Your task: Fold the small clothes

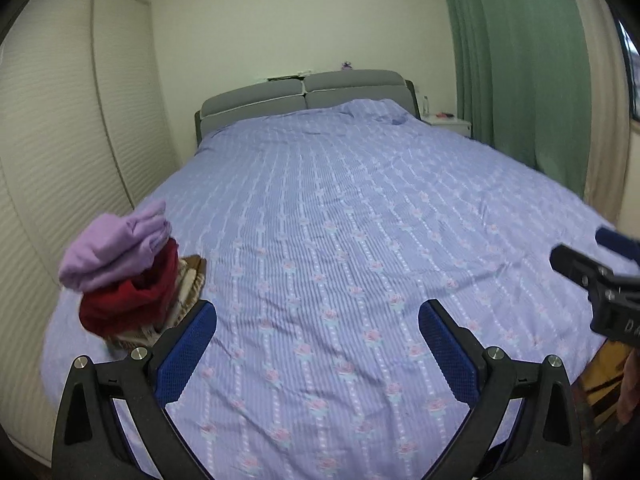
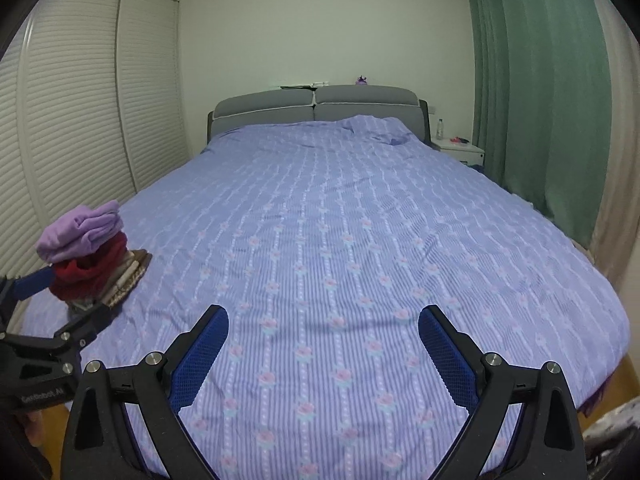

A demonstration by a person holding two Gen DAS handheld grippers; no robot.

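Sitting just left of the left hand-held gripper (image 1: 316, 344) — folded clothes (image 1: 124, 276) (stacked); both hand-held grippers gape empty.

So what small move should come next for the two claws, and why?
Probably pull both back from the bed to fetch another garment, or stop. The left claw and right claw are open and hold nothing, the clothes pile is stacked at the bed's left edge, and no loose garment shows on the cover.

We are holding the left gripper (image 1: 317, 322) wide apart and empty over the purple bedspread (image 1: 340, 216). A pile of folded clothes (image 1: 128, 276) is sitting just beside its left finger. The right gripper (image 1: 592, 260) is showing at the right edge.
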